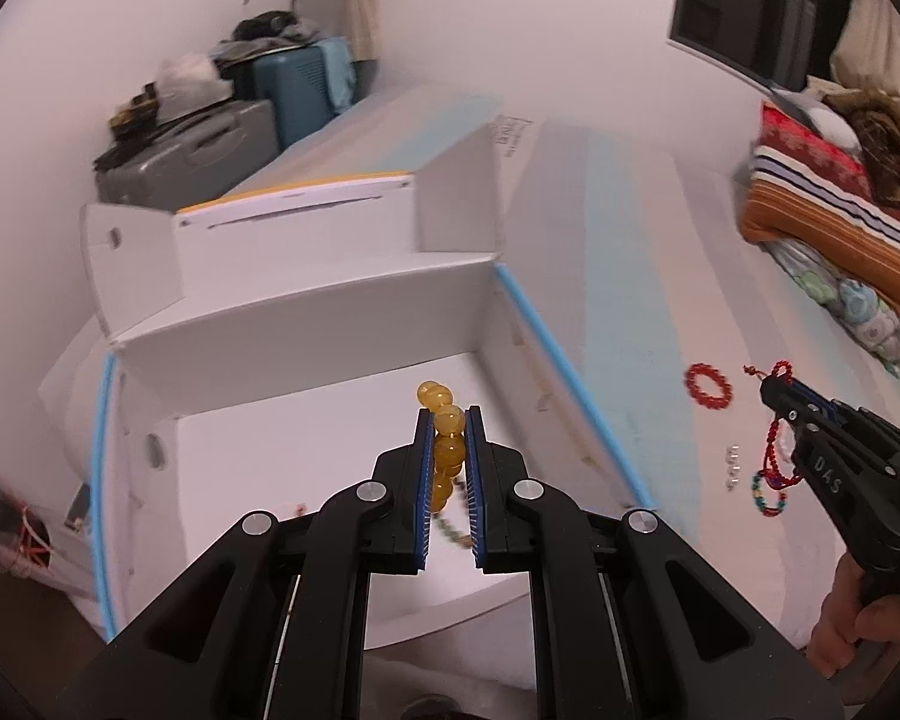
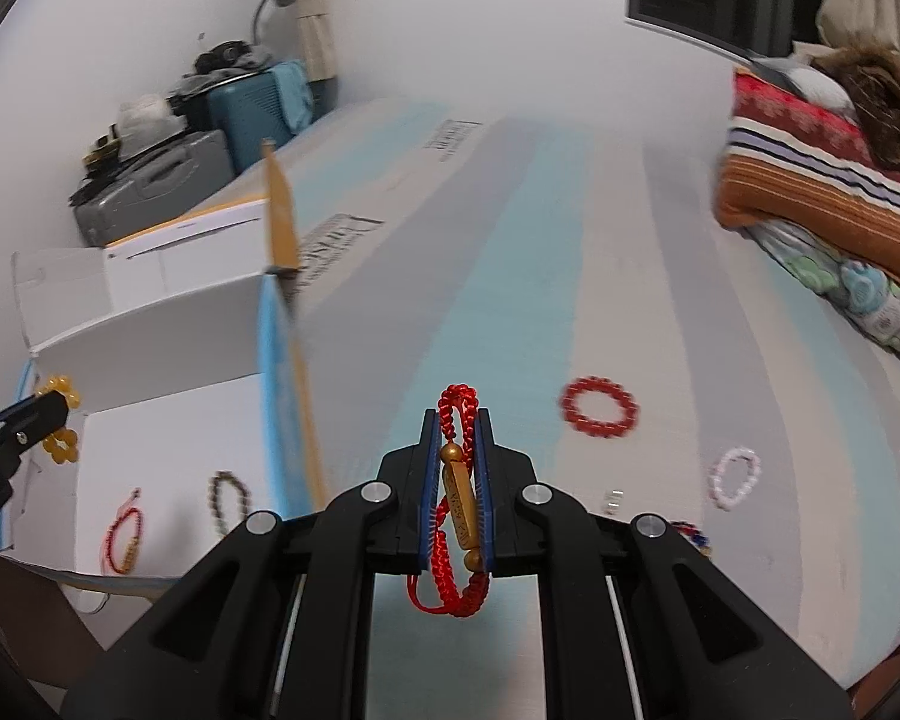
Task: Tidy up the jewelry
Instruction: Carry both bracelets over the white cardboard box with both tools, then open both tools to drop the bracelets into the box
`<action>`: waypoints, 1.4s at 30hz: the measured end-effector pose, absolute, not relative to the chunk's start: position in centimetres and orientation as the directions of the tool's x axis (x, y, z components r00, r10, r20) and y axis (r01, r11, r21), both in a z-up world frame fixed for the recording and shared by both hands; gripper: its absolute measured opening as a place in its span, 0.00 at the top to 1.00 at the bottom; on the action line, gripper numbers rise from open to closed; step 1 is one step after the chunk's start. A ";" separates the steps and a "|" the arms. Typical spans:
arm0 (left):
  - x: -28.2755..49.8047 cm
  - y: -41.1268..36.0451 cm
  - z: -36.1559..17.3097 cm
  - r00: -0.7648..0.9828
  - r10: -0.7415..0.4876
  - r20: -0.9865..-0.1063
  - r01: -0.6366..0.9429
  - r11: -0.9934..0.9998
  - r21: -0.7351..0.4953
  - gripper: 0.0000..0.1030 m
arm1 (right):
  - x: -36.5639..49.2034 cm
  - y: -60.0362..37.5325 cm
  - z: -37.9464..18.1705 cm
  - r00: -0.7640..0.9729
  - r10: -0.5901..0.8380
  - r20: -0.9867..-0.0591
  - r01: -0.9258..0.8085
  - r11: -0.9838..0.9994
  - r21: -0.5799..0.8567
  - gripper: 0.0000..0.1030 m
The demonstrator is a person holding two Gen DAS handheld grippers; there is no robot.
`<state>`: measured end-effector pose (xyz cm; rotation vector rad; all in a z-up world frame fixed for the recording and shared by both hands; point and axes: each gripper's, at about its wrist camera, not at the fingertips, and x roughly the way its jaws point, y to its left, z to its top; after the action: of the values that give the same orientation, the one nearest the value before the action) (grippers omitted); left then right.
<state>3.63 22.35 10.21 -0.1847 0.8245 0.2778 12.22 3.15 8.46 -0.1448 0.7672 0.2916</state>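
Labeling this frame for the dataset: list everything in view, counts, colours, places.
yellow bead bracelet: 1, amber, in left gripper above the box
red cord bracelet: 1, red with gold bar, in right gripper
white box: 1, white, blue-edged, open, on mattress
bracelets in box: 2, red cord and dark beaded, on box floor
red bead bracelet: 1, on mattress
pink bead bracelet: 1, pale, on mattress
multicolour bracelet: 1, on mattress
mattress: 1, blue-and-grey striped
folded bedding: stack, striped, far right
suitcases: 2, grey and teal, corner
left gripper: 1, black, shut
right gripper: 1, black, shut
hand: 1, on right gripper's handle
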 end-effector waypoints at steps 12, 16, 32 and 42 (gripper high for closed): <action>0.5 28.9 8.5 0.592 0.236 -0.770 -0.423 0.905 -0.048 0.91 | 10.0 12.3 7.9 0.623 0.355 -0.697 -0.498 0.867 -0.004 0.90; -0.2 30.4 7.9 0.568 0.250 -0.784 -0.455 0.889 -0.045 0.91 | 9.5 14.7 7.0 0.590 0.384 -0.710 -0.548 0.836 -0.003 0.90; 0.9 34.8 -0.1 0.355 0.230 -0.906 -0.527 0.850 0.009 0.91 | 11.2 20.1 0.4 0.335 0.349 -0.875 -0.619 0.782 0.075 0.90; 0.8 35.6 -1.4 0.339 0.209 -0.917 -0.537 0.843 -0.006 0.91 | 11.2 20.7 -1.8 0.311 0.301 -0.902 -0.607 0.793 0.055 0.90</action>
<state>0.76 35.59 -1.41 -0.3343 1.1269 0.4978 11.17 20.69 -1.80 -0.3203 1.1022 0.6126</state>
